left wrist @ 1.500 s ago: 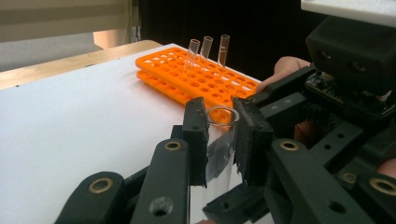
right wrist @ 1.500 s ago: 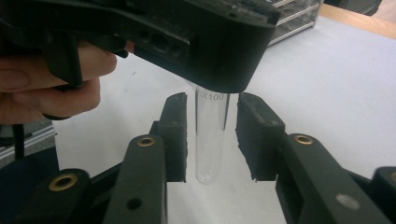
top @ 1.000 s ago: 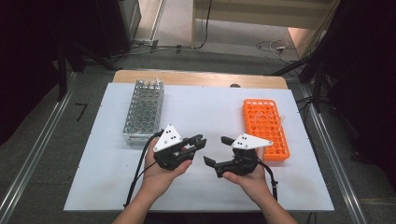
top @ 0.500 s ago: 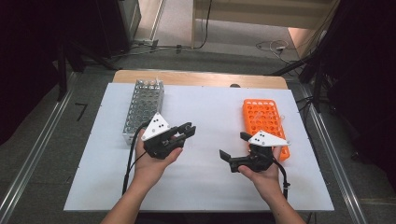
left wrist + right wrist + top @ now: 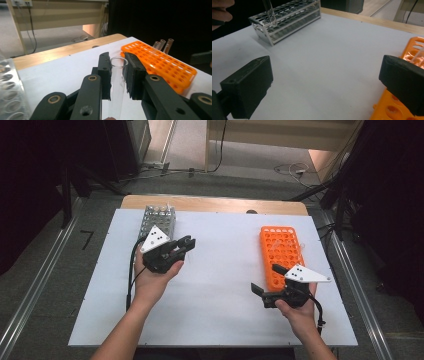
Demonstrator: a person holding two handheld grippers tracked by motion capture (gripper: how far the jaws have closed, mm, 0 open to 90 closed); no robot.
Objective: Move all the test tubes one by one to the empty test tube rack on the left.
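Note:
My left gripper (image 5: 184,243) (image 5: 117,72) is shut on a clear empty test tube (image 5: 116,82), which stands upright between its black jaws. It hovers just right of the metal tube rack (image 5: 158,221) (image 5: 8,92). From the right gripper view, the tube's (image 5: 270,12) rounded bottom hangs in front of the metal rack (image 5: 292,17). My right gripper (image 5: 266,279) (image 5: 325,82) is open wide with nothing between its pads, low over the table by the near left corner of the orange rack (image 5: 282,251) (image 5: 415,45). A few clear tubes (image 5: 163,44) stand at the orange rack's (image 5: 162,65) far end.
Both racks rest on a white board (image 5: 220,270) over a wooden tabletop (image 5: 210,204). Bare white surface stretches between the two racks. Cables (image 5: 131,275) trail from the grippers toward the person. Metal rails (image 5: 350,270) run along both sides of the table.
The two grippers were close together at mid-table. My left gripper has moved back and left toward the metal rack; my right gripper has moved right, beside the orange rack, still open.

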